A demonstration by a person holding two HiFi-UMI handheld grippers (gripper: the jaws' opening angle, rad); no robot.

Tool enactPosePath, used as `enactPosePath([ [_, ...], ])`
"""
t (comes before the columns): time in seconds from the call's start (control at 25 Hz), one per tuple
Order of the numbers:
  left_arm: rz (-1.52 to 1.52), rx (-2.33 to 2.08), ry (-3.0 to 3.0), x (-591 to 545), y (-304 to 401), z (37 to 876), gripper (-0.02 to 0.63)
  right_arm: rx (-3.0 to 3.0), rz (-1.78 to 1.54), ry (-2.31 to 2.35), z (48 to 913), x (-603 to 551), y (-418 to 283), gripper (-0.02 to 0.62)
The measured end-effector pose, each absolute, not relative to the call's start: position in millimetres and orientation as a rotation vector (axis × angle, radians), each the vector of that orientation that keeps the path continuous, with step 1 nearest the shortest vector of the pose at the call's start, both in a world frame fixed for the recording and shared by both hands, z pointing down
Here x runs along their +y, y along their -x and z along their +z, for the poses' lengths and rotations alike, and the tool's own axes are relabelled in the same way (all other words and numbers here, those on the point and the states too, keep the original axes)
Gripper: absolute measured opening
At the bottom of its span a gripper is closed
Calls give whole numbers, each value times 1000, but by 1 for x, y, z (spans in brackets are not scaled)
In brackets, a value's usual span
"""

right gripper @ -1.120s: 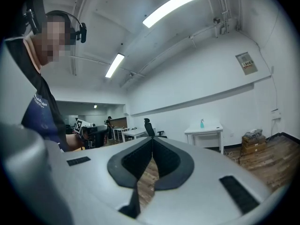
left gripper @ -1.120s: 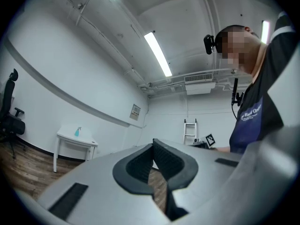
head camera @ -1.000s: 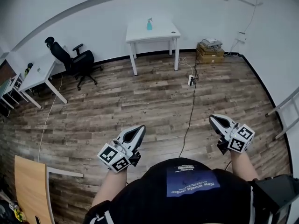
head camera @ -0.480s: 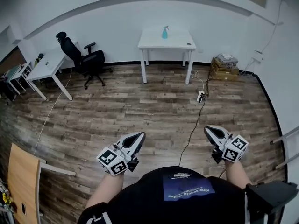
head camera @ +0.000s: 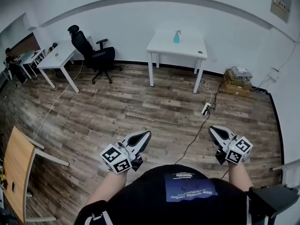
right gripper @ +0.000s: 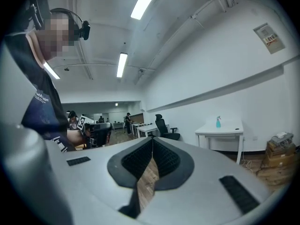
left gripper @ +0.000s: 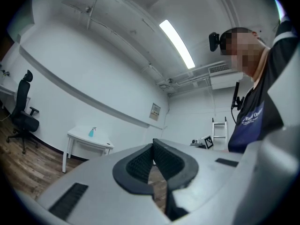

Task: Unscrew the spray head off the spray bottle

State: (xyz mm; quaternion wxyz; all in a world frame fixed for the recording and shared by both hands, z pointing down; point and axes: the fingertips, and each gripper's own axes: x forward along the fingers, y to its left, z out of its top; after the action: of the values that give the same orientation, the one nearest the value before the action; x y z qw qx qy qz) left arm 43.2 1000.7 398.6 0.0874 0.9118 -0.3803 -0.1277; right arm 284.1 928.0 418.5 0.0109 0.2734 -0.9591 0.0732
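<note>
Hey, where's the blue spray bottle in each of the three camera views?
Head view: spray bottle near the top, right of centre, far across the floor.
Left gripper view: spray bottle small, left of centre, at mid-height.
Right gripper view: spray bottle right of centre, at mid-height.
Shared landmark: the white table it stands on, against the wall.

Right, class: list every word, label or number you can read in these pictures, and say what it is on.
"New world order": seemingly, printed on the person's shirt, upside down and faint.
On the wall sign: print too small to read.
On the spray bottle: too far to show any label.
</note>
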Motion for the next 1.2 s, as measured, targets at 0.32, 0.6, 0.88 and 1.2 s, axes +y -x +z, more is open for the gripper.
enactPosePath([
  [0.32,-333,-1164,-2696,949,-53,403,2,-2974,293,-880,435,874,-311,-3],
  [0.6,-367,-1051,-2726,885,-29,420,2,-2917,273,-979,441,828,-291,-3],
  [0.88,-374,-903,-2791,801,47,407,2,-2875,239,-1170,419,764,-226,-3],
  [1.2,-356,-847,-2836,724,142,401,2,-2884,250,-1187,407,702,-120,-3],
])
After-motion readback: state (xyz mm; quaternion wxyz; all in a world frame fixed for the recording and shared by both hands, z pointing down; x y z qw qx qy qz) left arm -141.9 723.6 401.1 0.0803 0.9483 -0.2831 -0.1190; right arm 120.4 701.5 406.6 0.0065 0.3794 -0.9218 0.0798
